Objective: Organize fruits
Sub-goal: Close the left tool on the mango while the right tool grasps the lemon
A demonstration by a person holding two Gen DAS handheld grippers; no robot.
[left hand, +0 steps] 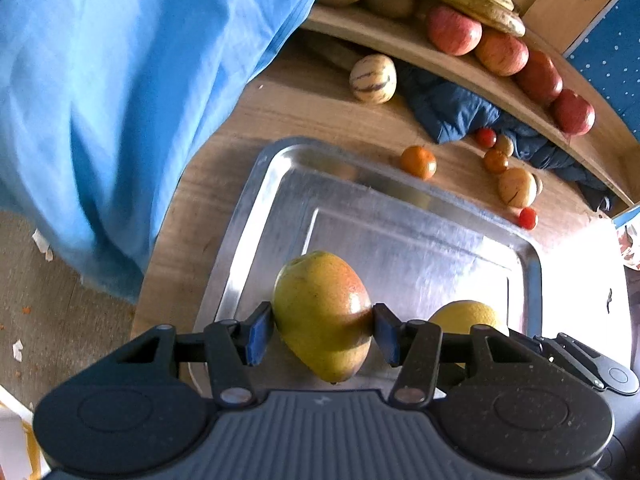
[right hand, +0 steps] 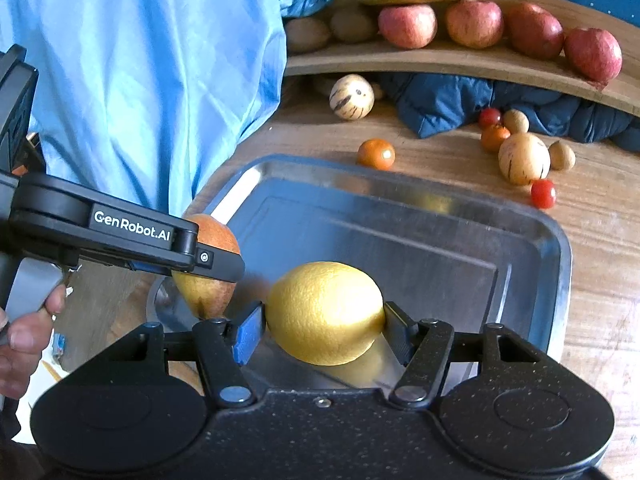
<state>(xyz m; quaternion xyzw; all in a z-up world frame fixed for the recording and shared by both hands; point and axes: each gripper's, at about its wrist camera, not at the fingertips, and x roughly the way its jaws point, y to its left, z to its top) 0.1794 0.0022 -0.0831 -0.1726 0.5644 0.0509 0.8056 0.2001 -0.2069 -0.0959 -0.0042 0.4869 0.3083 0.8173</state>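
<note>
The left tongs (left hand: 324, 330) clamp a yellow-green, red-blushed mango (left hand: 322, 314) at lower centre; the right tongs (right hand: 324, 326) clamp a dimpled yellow lemon (right hand: 325, 312). Both hang over the steel tray (right hand: 420, 216).

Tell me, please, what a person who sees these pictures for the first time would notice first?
First, the two held fruits: the left gripper is closed on a mango, and the right gripper on a lemon, both over the near end of a metal tray. Behind it, small fruits lie loose on the wooden table, and red apples line a shelf.

tray (right hand: 556, 264) far half bare, blue cloth (right hand: 160, 80) crowding left
</note>
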